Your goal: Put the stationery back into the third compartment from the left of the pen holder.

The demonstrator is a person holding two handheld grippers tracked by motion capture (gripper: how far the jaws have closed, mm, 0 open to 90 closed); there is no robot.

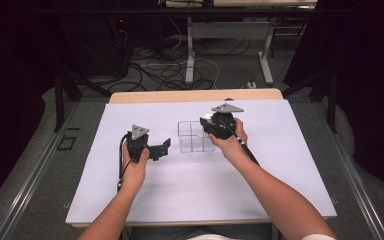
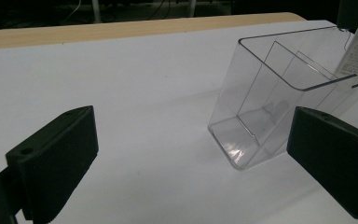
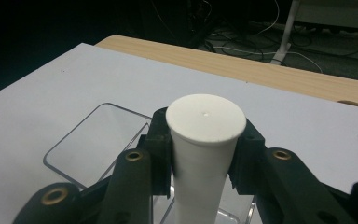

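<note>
Nearest us, our right gripper (image 3: pixel 205 163) pinches a smooth white tube (image 3: pixel 204 140) with a flat round cap, upright over the clear, divided plastic organizer box (image 1: pixel 195 136) on the matte white table (image 1: pixel 200 195), while our left gripper (image 1: pixel 161 148) hovers spread just beside it.

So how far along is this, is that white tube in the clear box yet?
Not yet. The right hand-held gripper is shut on the white tube, holding it above the clear divided box. The left hand-held gripper waits open beside the box. Lowering and releasing the tube likely remain.
</note>
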